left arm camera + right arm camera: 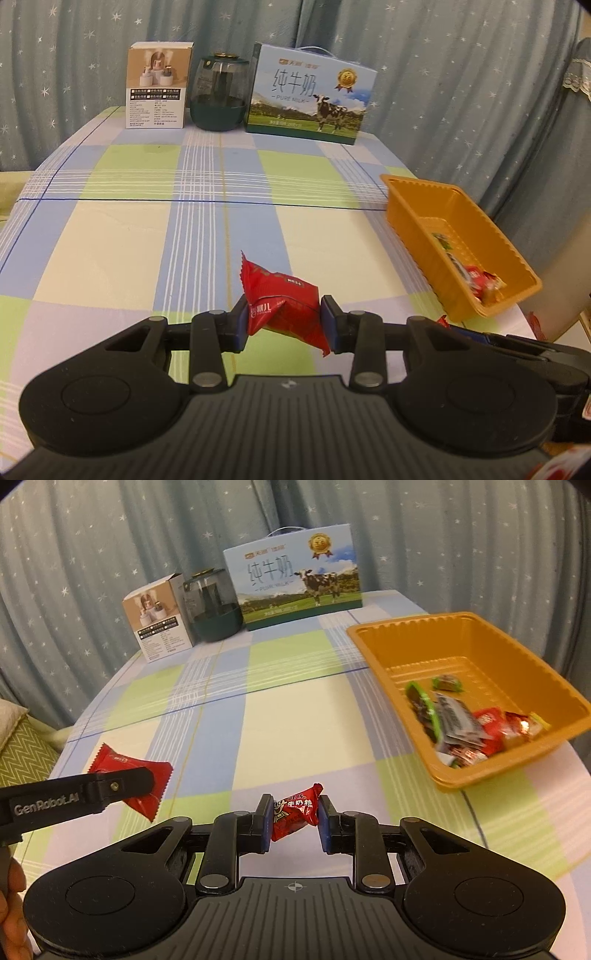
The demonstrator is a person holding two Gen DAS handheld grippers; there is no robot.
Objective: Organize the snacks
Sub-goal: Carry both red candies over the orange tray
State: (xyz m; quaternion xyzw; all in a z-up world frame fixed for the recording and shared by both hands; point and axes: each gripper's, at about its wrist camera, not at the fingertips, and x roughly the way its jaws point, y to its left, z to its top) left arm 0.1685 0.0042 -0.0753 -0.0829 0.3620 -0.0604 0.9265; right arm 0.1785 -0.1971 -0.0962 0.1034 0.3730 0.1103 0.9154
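- Left gripper (pixel 283 320): jaws clenched on a red snack packet (pixel 282 304), pinched across its middle. The packet is held off the checked tablecloth (pixel 147 236), near the front edge and left of centre.
- Right gripper (pixel 293 816): jaws grasping a red milk candy (pixel 295 811) by its wrapper. The left pad presses the wrapper; contact at the right pad looks light. The candy sits just above the cloth at the near edge.
- Orange tray (pixel 373 646): stands at the right side of the table. It already holds several wrapped snacks, green, grey and red, piled toward its near right corner. The far half is bare.
- Progress, as judged: well advanced. No loose snack is visible on the cloth in either view; the two held items appear to be the last ones outside the tray.
- Remaining: carry both items right, over the tray rim, and release them inside.
- Far edge items, not part of the task: milk carton box (pixel 312 94), dark glass jar (pixel 218 98), small product box (pixel 159 85).
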